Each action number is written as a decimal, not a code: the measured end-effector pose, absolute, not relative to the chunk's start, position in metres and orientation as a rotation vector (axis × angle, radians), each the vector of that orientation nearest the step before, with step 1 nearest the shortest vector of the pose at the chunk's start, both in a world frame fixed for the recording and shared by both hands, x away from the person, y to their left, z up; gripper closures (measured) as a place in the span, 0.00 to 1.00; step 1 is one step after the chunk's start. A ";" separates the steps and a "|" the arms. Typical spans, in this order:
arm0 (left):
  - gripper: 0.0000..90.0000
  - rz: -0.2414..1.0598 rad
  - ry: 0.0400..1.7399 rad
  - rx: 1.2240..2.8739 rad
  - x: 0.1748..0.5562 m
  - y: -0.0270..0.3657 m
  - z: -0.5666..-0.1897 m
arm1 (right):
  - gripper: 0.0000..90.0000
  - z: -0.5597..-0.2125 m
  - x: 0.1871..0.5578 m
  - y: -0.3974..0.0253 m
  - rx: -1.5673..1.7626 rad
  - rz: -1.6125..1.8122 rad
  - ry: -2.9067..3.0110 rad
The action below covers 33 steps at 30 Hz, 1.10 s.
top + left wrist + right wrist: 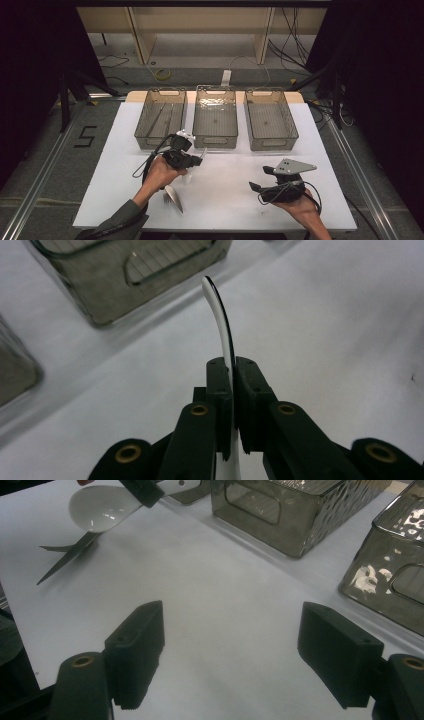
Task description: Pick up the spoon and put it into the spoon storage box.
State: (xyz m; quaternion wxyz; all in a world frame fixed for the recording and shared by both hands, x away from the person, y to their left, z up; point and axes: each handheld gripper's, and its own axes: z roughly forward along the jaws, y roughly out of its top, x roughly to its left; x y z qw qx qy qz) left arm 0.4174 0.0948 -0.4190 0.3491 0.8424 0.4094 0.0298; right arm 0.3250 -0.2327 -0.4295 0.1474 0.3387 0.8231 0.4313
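Observation:
A white spoon point(173, 196) is clamped by its handle in my left gripper point(195, 160), which hovers over the white table point(225, 210) just in front of the bins. In the left gripper view the black jaws point(232, 365) are shut on the thin curved handle point(216, 305), which sticks out toward a bin. My right gripper point(260, 179) rests low at the front right with its jaws wide apart and nothing between them point(235, 630). The right gripper view has the spoon's bowl point(102, 507) hanging above the table at upper left.
Three smoky transparent bins stand in a row at the back of the table: left point(155, 141), middle point(215, 141), right point(272, 143). Two of them appear in the right gripper view point(280, 505) point(395, 555). Bare table lies between the grippers.

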 end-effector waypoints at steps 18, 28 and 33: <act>0.95 0.185 1.048 2.101 0.453 0.096 -0.389 | 0.31 -0.430 0.325 -0.232 0.975 1.248 2.370; 0.95 0.210 1.064 2.048 0.471 0.097 -0.385 | 0.30 -0.429 0.325 -0.233 0.978 1.264 2.361; 0.95 0.201 1.085 2.018 0.481 0.096 -0.384 | 0.30 -0.429 0.325 -0.233 0.976 1.265 2.360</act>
